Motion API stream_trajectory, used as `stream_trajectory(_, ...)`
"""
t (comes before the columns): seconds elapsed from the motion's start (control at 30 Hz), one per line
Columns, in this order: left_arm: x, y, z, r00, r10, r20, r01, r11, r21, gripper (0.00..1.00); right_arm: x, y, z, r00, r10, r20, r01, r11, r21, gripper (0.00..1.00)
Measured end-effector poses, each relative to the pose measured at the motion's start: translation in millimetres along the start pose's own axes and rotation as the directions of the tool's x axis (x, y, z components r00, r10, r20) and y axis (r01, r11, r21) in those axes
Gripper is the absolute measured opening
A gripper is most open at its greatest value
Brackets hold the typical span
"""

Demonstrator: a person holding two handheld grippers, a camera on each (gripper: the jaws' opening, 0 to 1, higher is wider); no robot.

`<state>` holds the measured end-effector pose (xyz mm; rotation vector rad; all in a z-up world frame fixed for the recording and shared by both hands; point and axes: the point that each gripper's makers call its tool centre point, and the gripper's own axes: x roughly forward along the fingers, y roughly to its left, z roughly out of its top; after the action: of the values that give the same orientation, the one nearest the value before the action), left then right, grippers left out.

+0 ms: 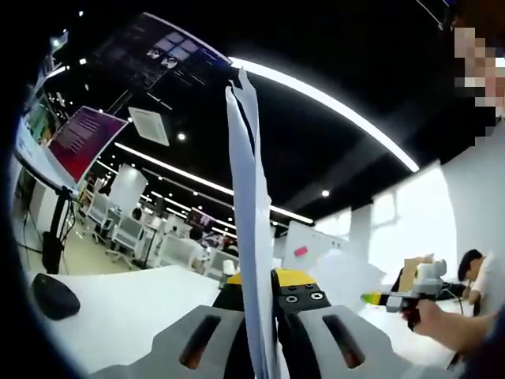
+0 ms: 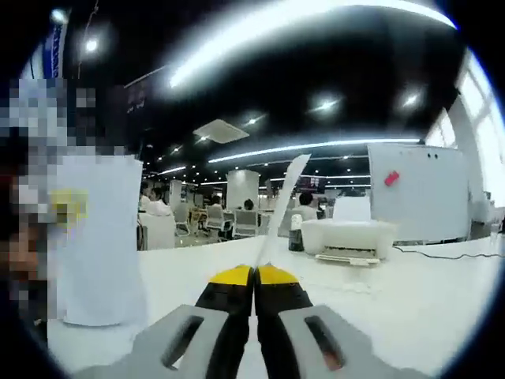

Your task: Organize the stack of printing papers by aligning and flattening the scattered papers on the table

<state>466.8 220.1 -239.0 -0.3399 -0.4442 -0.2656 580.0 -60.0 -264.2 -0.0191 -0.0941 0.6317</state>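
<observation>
My left gripper (image 1: 265, 283) is shut on a stack of white printing papers (image 1: 246, 197), which I see edge-on. The stack rises upright from between the yellow-tipped jaws, its top edges slightly fanned apart. In the right gripper view the same stack (image 2: 99, 237) shows its flat face at the left, standing over the table. My right gripper (image 2: 254, 275) is shut on a single thin sheet (image 2: 280, 205), which curves up and to the right. The right gripper (image 1: 377, 299) also comes into the left gripper view from the right, held by a hand (image 1: 442, 320).
The white table (image 2: 394, 300) stretches ahead, with a white printer (image 2: 351, 237) at its far side. A dark rounded object (image 1: 54, 296) lies on the table (image 1: 134, 308) at the left. A whiteboard (image 2: 418, 189) stands behind, and people sit at desks (image 2: 237, 221) beyond.
</observation>
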Motion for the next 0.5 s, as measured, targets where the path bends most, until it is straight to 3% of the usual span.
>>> stream_trajectory(0.23, -0.6, -1.2, 0.3, 1.0, -0.001, 0.001, 0.001, 1.0, -0.002, 0.06, -10.4, 4.9, 37.6, 0.998, 0.029, 0.051, -0.027, 0.999, -0.047, 0.0)
stream_trajectory(0.5, -1.2, -3.8, 0.9, 1.0, -0.005, 0.002, 0.005, 1.0, -0.004, 0.06, -19.4, 13.5, 59.0, 0.997, 0.03, 0.078, -0.021, 0.993, -0.116, 0.0)
